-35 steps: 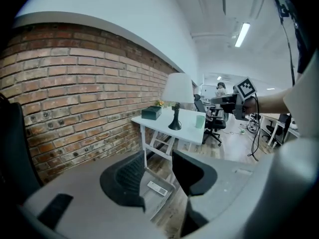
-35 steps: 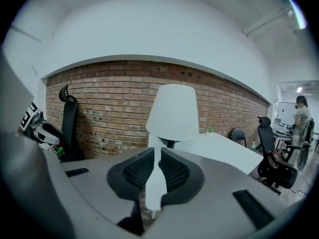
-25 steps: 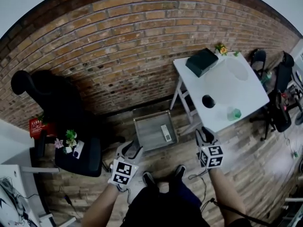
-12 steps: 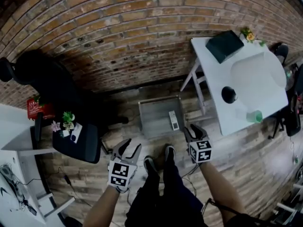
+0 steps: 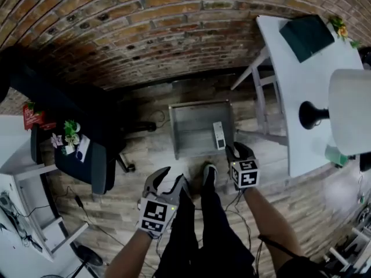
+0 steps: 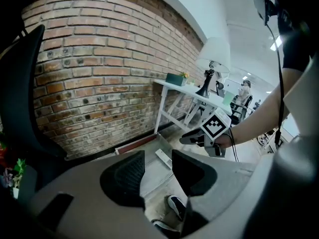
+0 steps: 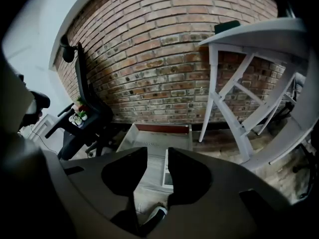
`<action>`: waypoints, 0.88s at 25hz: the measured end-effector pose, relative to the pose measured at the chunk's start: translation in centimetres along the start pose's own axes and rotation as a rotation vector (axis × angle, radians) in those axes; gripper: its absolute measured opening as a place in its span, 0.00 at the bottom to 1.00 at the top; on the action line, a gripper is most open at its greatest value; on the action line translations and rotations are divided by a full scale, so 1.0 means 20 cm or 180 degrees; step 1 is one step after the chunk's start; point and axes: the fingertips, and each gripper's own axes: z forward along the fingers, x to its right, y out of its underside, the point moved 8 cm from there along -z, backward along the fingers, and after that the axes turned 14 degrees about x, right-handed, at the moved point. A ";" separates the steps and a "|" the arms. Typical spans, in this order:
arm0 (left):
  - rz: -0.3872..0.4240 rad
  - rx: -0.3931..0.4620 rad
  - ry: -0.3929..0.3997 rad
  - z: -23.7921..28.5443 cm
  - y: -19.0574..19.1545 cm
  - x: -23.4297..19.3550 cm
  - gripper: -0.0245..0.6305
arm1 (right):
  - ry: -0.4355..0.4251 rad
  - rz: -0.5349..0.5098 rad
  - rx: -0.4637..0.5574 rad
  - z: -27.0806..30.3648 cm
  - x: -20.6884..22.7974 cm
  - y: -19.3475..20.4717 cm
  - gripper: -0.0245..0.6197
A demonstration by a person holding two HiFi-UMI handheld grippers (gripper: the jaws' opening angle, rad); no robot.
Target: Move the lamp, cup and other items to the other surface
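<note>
Evidently the person has closed in on the work over the last second: the red brick wall (image 5: 145, 28) now fills the top of the head view, and the white trestle table (image 5: 290, 80), a moment ago small and off to the upper right, now runs large down the right side. The black office chair (image 5: 95, 169) has slid to the left edge, and the open grey metal tray (image 5: 194, 126) on the wooden floor now lies just ahead of the feet. The lamp with a white shade and black base (image 5: 348, 112) stands on the table, as do the dark green box (image 5: 306, 35) at its far end and the small green cup (image 5: 335, 155) near its front edge, so nothing has been lifted and the move has probably yet to start. The left gripper (image 5: 168, 181) hangs low by the legs, jaws a little apart with only floor between them. The right gripper (image 5: 239, 151) is nearer the table, its jaws closing slightly on nothing. A slim white remote-like bar (image 5: 218, 135) lies in the tray.
</note>
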 end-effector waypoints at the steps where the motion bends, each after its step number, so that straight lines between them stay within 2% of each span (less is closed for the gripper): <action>1: -0.0026 -0.0021 0.0010 0.03 0.03 -0.01 0.30 | 0.0014 -0.0009 -0.0043 0.05 0.01 0.03 0.25; 10: -0.0327 -0.0212 0.0027 0.17 0.33 -0.06 0.29 | 0.0119 -0.0038 -0.0488 0.44 0.09 0.40 0.34; 16: -0.0384 -0.0272 -0.0052 0.23 0.50 -0.14 0.29 | 0.0142 -0.0038 -0.0768 0.63 0.13 0.63 0.38; 22: -0.0425 -0.0311 -0.0111 0.22 0.64 -0.26 0.29 | 0.0303 -0.0266 -0.0969 0.82 0.07 0.70 0.43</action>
